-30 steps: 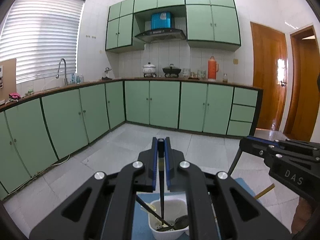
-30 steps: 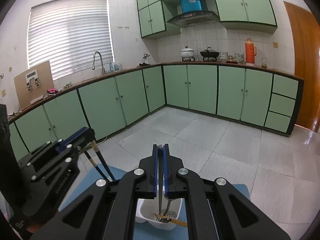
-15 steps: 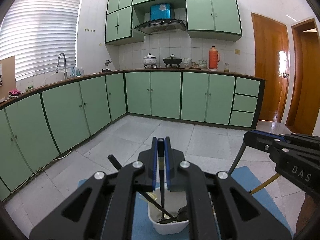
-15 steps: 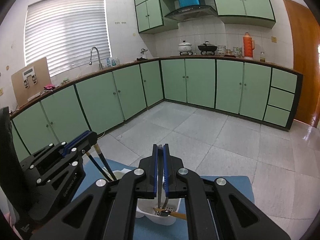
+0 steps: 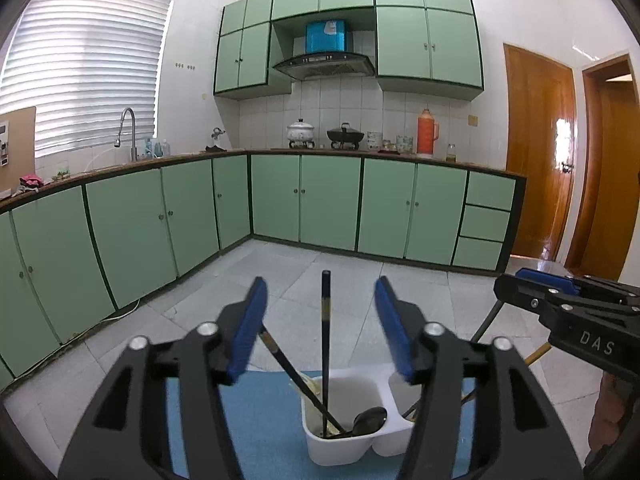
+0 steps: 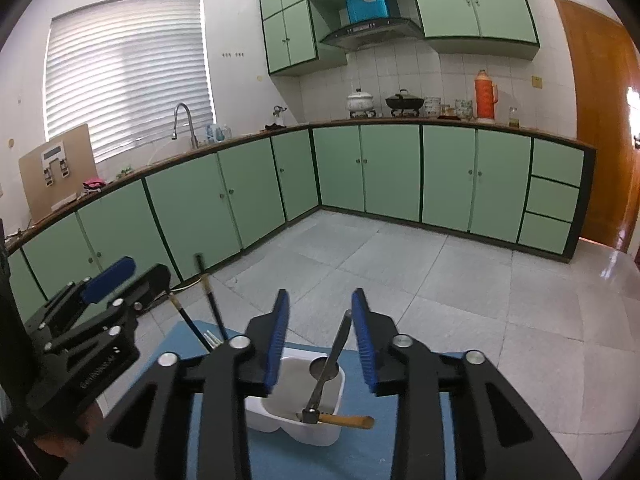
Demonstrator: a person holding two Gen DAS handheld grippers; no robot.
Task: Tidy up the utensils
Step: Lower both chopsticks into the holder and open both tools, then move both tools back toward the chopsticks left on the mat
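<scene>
A white two-compartment holder [image 5: 344, 440] [image 6: 296, 412] stands on a blue mat [image 5: 248, 412] [image 6: 408, 452]. My left gripper [image 5: 320, 320] is above one compartment, its jaws opening. A dark chopstick [image 5: 326, 340] stands upright between the blue pads, untouched. A second chopstick [image 5: 288, 368] and a spoon [image 5: 368, 418] lean in the same compartment. My right gripper [image 6: 320, 328] is over the other compartment, jaws opening. A grey metal handle [image 6: 332, 356] leans between its pads without being pressed. A wooden handle [image 6: 348, 422] lies across the rim. Each gripper shows in the other's view [image 6: 132, 276] [image 5: 516, 284].
Beyond the mat's far edge lies a grey tiled floor [image 5: 320, 268]. Green cabinets [image 5: 328, 200] run along the left and back walls under a counter with a sink tap [image 5: 128, 132], pots and an orange flask [image 5: 427, 132]. Wooden doors [image 5: 536, 152] are at the right.
Both grippers were shut, the left on the upright chopstick and the right on the grey handle. Both have now spread their jaws and let go. The utensils stand in the holder.
</scene>
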